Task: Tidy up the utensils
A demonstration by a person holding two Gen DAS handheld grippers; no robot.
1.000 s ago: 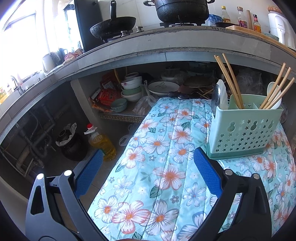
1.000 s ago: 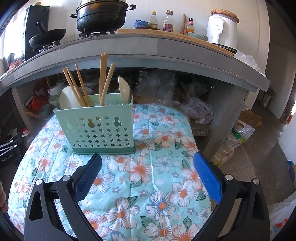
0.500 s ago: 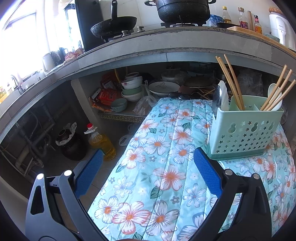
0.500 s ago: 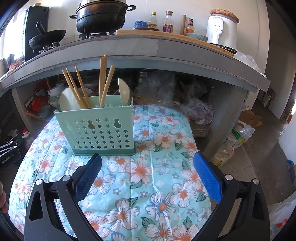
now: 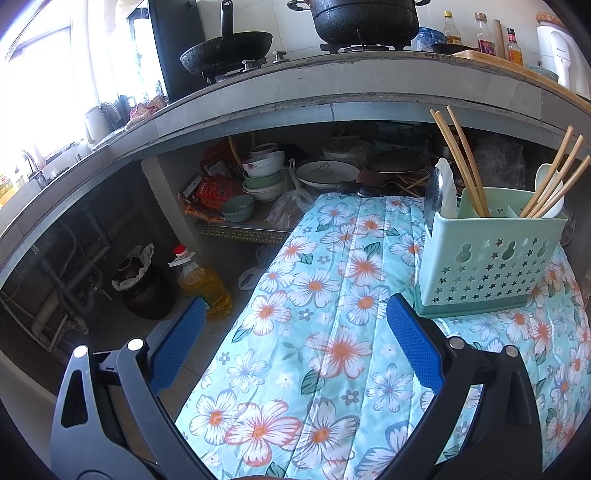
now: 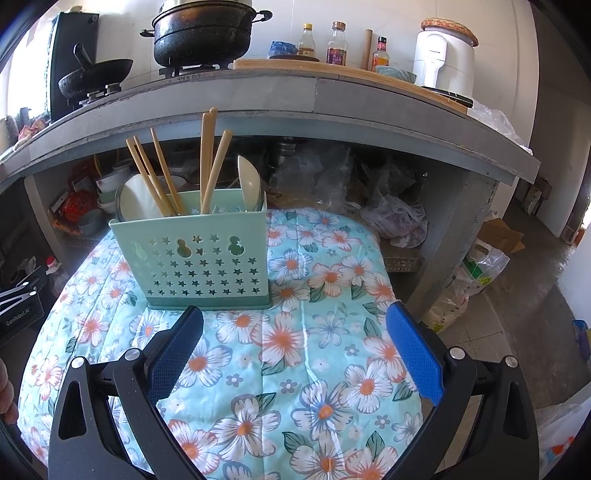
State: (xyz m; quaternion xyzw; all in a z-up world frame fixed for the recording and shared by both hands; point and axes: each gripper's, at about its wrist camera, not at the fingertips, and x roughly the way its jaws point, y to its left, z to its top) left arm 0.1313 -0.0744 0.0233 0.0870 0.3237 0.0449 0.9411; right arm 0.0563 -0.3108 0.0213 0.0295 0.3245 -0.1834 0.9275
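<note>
Nearest, the right gripper (image 6: 294,343): jaws spread wide, blue pads (image 6: 413,350) bare, nothing held, poised above the flowered cloth (image 6: 295,369). The left gripper (image 5: 295,343): likewise wide apart and empty, its left pad hanging past the cloth's edge over the floor. Next, the utensil holder (image 6: 199,266), a pale green perforated box standing upright on the cloth; it sits just ahead of the right gripper and slightly to its left, while from the left gripper it lies ahead and well off to the right (image 5: 487,258). The right gripper is judged the nearer of the two. Contents: wooden chopsticks (image 6: 208,158) in two bunches, their long axes near vertical and fanning outward at the tops; a pale spoon (image 6: 248,184) upright at the holder's right end; a white ladle (image 6: 135,201) at its left end. No loose utensil shows on the cloth, so the sorting looks done or nearly so; any coming move would be a reach forward and down onto the sticks' upper ends, across their long axis. Beyond, a concrete counter (image 6: 295,99) with a black pot (image 6: 203,33), a wok (image 5: 229,51) and bottles (image 6: 336,44); bowls (image 5: 264,177) are stacked on the shelf beneath. Against the frames of a second ago, the holder sits a touch higher and farther in both views, suggesting a slight pull-back; both grippers' jaw spread is unchanged.
</note>
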